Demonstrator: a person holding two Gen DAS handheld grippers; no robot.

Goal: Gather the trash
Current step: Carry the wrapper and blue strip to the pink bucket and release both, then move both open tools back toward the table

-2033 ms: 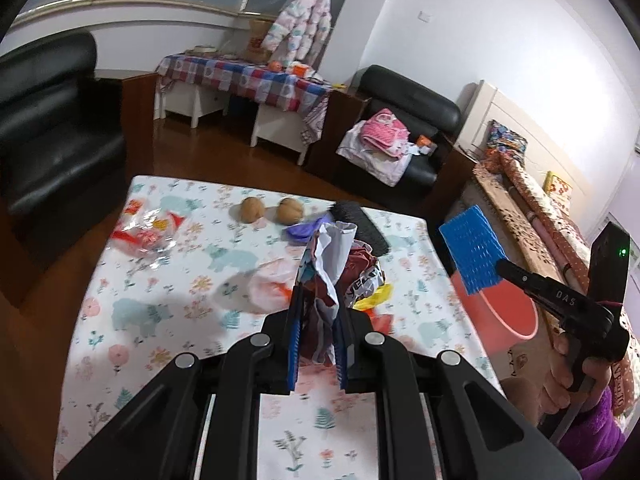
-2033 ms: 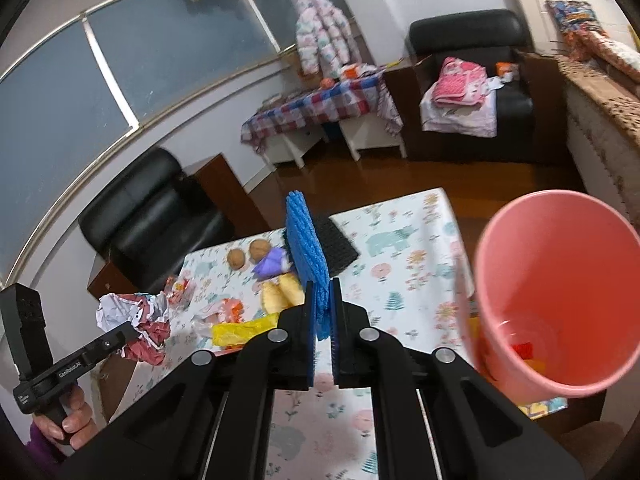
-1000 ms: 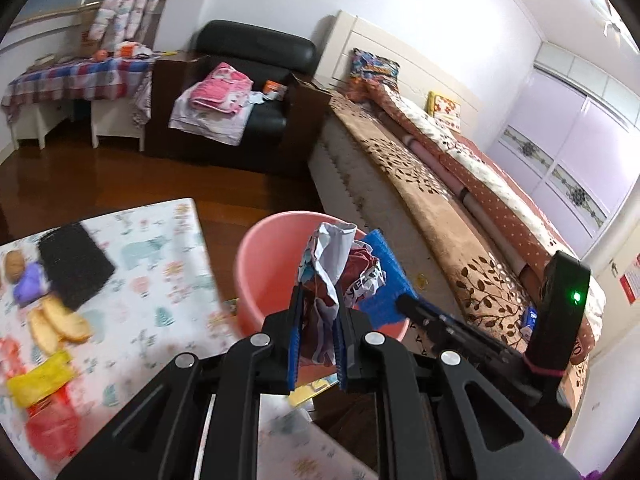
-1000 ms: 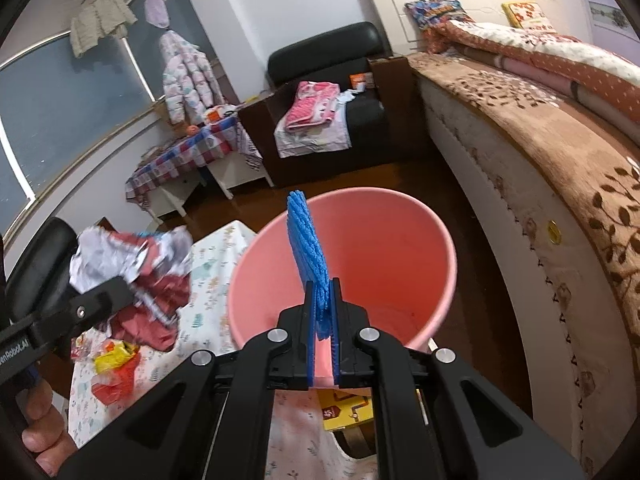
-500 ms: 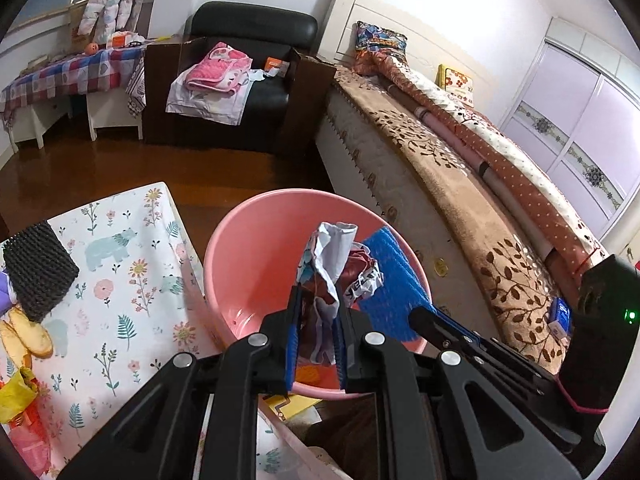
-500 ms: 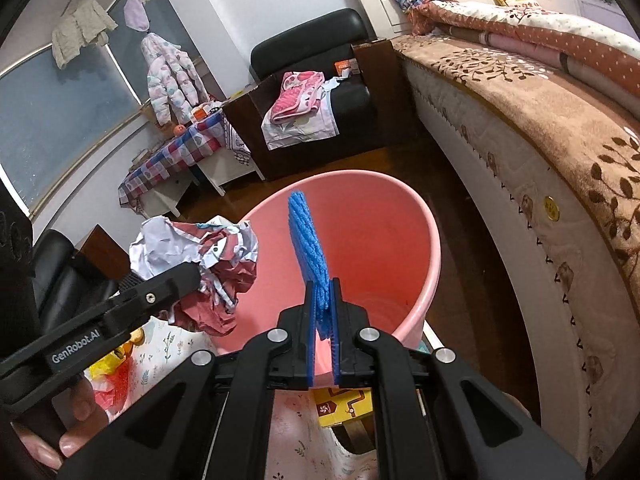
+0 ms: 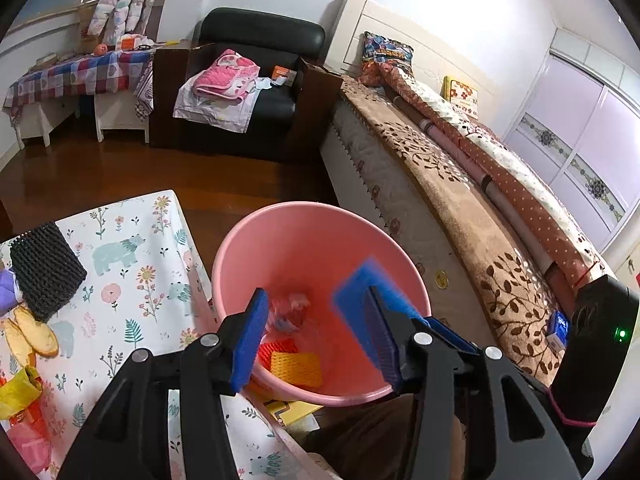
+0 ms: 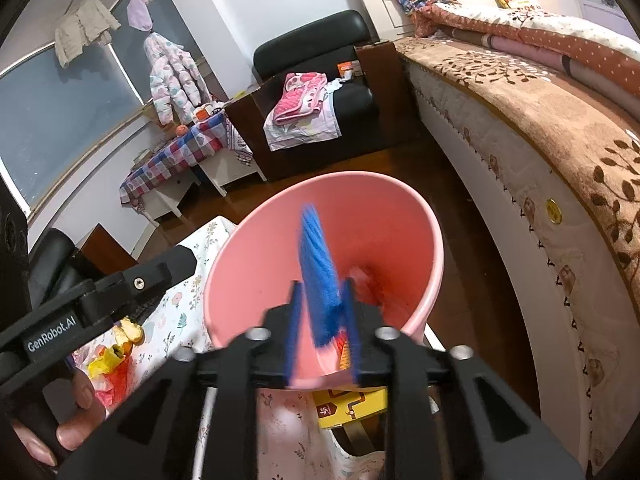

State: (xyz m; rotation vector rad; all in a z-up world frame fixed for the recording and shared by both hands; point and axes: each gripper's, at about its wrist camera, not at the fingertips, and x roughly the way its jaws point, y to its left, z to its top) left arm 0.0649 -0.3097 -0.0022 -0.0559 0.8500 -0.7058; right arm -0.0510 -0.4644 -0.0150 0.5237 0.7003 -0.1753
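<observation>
A pink bucket (image 7: 224, 264) stands beside the table; it also shows in the right wrist view (image 8: 434, 236). My left gripper (image 7: 316, 340) is open over its mouth, and the crumpled wrapper (image 7: 290, 310) is blurred, falling inside above orange and yellow foam nets (image 7: 296, 366). My right gripper (image 8: 320, 334) is open with the blue foam net (image 8: 318, 264) loose and tilted between its fingers over the bucket; the net also shows in the left wrist view (image 7: 360, 280).
The floral-cloth table (image 7: 132, 280) holds a black foam net (image 7: 44, 268), fruit peels (image 7: 32, 332), a yellow wrapper (image 7: 16, 396) and red plastic (image 8: 116, 380). A bed (image 7: 460, 184) runs along the right. A black armchair (image 7: 256, 80) stands behind.
Both grippers have opened over the bucket. The crumpled wrapper has dropped out of the left one; the blue net is loose in the right one.
</observation>
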